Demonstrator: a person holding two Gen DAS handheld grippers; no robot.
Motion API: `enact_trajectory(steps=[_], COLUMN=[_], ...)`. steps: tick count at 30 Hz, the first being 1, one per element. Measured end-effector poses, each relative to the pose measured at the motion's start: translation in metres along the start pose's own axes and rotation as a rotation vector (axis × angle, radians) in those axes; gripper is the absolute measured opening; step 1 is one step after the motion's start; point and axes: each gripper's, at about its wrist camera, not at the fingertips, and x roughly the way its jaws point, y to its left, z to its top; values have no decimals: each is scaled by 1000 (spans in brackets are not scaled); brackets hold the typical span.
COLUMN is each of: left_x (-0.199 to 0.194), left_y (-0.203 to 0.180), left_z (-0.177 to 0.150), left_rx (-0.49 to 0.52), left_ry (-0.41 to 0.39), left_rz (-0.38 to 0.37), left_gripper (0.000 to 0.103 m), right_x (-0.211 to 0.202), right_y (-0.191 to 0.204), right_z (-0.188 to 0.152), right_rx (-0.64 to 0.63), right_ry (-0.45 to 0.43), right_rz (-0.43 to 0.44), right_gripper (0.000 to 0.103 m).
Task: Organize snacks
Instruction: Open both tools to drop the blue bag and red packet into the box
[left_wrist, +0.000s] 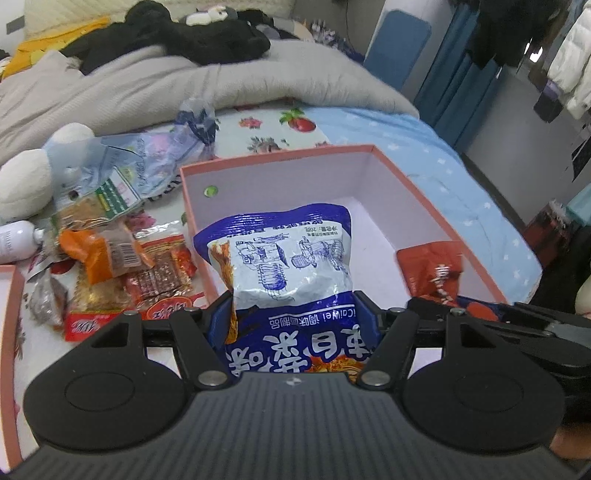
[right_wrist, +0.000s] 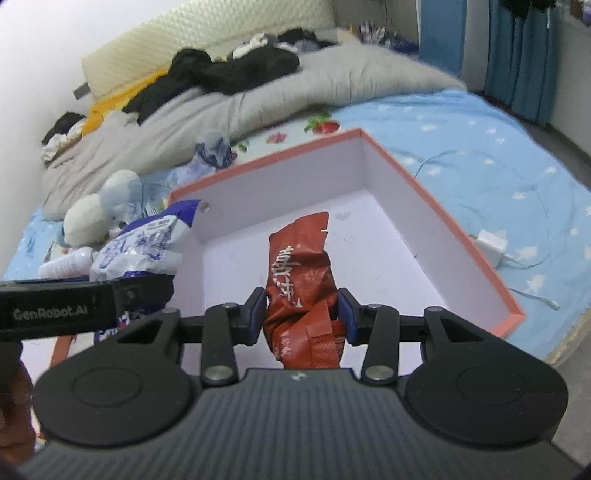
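Over the pink box (left_wrist: 436, 192), both packets are ready to drop.
Left wrist: left gripper (left_wrist: 295, 314) clamps the blue-white snack bag (left_wrist: 288, 266); lower before releasing. Right wrist: right gripper (right_wrist: 302, 312) pinches the red packet (right_wrist: 301, 280) above the box floor; place it clear of the bag.

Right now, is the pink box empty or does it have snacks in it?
Empty as far as shown: the pink box shows bare floor; both packets hang in the tongs above it.

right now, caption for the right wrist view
Right claw holds a red snack packet over the pink box on the bed.
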Motion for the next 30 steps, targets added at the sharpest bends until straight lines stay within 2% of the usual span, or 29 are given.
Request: enact_trajectory(steps=[8, 15, 21, 22, 25, 30], left_x=[59, 90, 88, 86, 76, 48], left_y=[5, 8, 8, 7, 9, 10], left_z=[16, 16, 19, 20, 20, 17], left_rx=[15, 27, 18, 16, 1, -8], left_ry=[97, 125, 120, 118, 100, 57], left_rz=[9, 5, -9, -7, -2, 11], left_gripper=[72, 72, 74, 75, 79, 79], right_x=[50, 75, 77, 76, 69, 46], right_y=[-8, -13, -12, -11, -6, -2], right_z=[10, 8, 5, 5, 6, 2], right_rx=[-27, -19, -25, -32, -64, -55], right_ry=[110, 184, 201, 195, 169, 134], right_rz=[-33, -35, -41, -45, -64, -47], right_gripper=[45, 45, 47, 47, 55, 55])
